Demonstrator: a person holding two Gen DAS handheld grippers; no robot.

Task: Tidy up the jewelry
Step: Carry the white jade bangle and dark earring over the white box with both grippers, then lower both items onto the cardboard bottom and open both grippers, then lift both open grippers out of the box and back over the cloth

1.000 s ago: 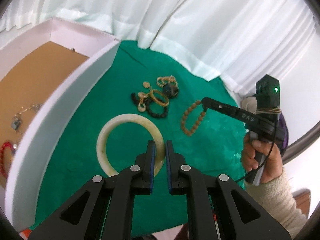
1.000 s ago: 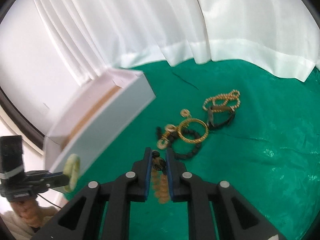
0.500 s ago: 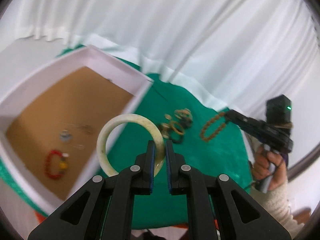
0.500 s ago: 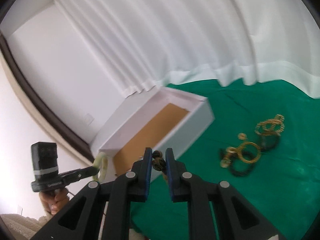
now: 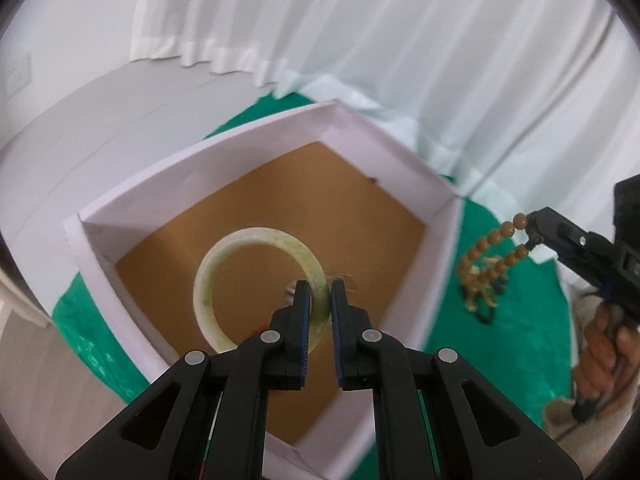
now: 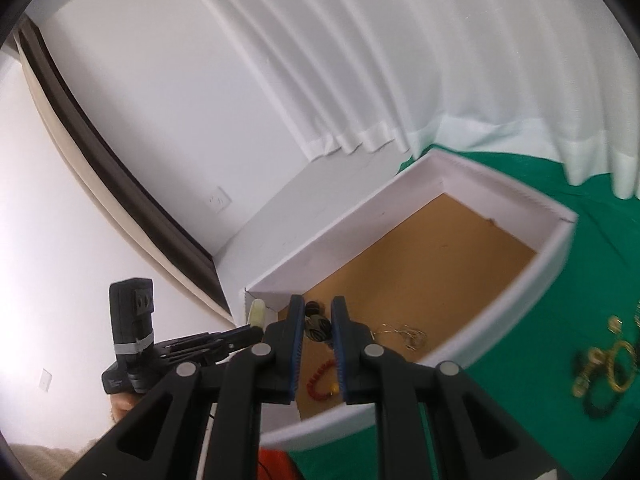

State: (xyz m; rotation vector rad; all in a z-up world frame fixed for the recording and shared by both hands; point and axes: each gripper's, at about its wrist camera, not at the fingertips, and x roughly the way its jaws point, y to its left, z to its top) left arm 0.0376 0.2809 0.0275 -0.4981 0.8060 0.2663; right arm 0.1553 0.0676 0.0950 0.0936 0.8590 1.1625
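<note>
1. White curtains (image 5: pixel 400 40) hang behind a worktop covered with a green cloth (image 5: pixel 512 320), on which a white box (image 5: pixel 436 264) with a brown floor stands.
2. The carrying step is judged to be in hand: the left gripper (image 5: pixel 319 300) is clamped on the rim of a pale bangle (image 5: pixel 256 240), held above the box interior.
3. The right gripper (image 6: pixel 317 322) is closed on a brown bead bracelet (image 5: pixel 492 252), which dangles beside the box's right wall in the left wrist view.
4. The next move is judged to call for lowering each piece inside the walls, then parting the jaws.
5. A red bead bracelet (image 6: pixel 320 376) and a thin chain (image 6: pixel 400 334) lie in the box; the remaining jewelry (image 6: pixel 604 368) lies on the cloth, too blurred to sort out.
6. Most of the bracelet is hidden in the right wrist view, and the bangle shows there only as a sliver.
</note>
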